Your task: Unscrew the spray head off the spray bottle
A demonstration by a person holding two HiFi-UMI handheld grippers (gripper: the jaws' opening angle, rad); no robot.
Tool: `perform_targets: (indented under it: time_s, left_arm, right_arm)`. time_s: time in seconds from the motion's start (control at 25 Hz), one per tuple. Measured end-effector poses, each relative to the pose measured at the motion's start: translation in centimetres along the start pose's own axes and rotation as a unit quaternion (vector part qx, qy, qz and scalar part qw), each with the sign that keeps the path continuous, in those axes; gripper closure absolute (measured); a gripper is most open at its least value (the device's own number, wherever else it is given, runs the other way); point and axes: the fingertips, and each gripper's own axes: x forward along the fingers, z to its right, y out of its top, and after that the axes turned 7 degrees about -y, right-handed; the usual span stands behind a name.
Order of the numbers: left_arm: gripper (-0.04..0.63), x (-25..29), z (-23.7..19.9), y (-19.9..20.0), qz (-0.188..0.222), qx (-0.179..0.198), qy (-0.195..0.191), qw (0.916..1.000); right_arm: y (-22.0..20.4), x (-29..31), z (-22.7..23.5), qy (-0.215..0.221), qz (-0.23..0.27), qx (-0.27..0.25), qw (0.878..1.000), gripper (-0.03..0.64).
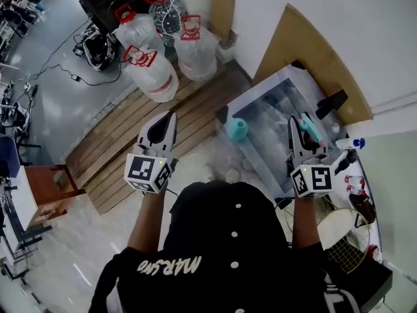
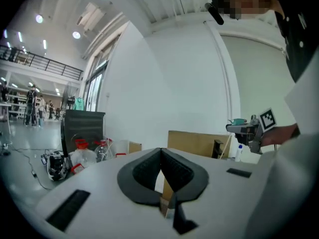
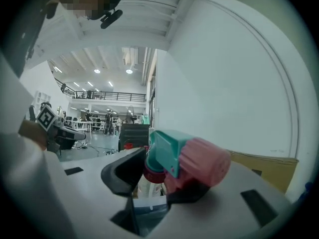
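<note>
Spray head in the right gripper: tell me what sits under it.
Under the teal-and-pink spray head a dark red collar and the pale neck of the spray bottle show, clamped between the jaws of the right gripper. The gripper's body covers the rest of the bottle.

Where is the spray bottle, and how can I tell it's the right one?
Find the shiny table on the right side of the head view, then the right gripper held over it. The spray bottle is pinched between that gripper's jaws. Its head is teal and pink, while the little bottle nearby is white with a blue cap.
</note>
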Motion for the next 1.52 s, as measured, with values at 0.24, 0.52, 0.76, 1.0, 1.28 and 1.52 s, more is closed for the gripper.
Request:
perform_targets:
  time_s: [0.24, 0.52, 0.76, 1.0, 1.28, 1.52]
  left_arm:
    - [0.571, 0.1, 0.4, -0.3, -0.007, 0.026, 0.006, 0.9996]
    - [0.571, 0.7, 0.7, 0.4, 0.0, 0.036, 0.006, 0.9993]
    - [0.571, 1.0, 0.9, 0.5, 0.0, 0.038, 0.005, 0.9993]
    - [0.571, 1.0, 0.8, 0.1, -0.002, 0.045, 0.007, 0.999]
    - [0.571, 1.4, 1.1, 0.1, -0.003, 0.049, 0.003, 0.9988]
    - [0.571, 1.5, 1.7, 0.6, 0.001, 0.065, -0.005, 0.9979]
  right_arm:
    - [0.0, 0.0, -0.5, 0.008, 0.006, 0.002, 1.0, 0.456]
    - [0.4, 0.4, -1.6, 0.026, 0.005, -0.005, 1.0, 0.459]
    - [1.0, 0.7, -2.2, 0.036, 0.009, -0.009, 0.999, 0.459]
    - [1.1, 0.9, -2.3, 0.033, 0.009, -0.003, 0.999, 0.459]
    - [0.9, 1.2, -2.5, 0.032, 0.005, -0.016, 0.999, 0.459]
    - [1.0, 1.2, -2.7, 0.033, 0.008, -0.011, 0.999, 0.459]
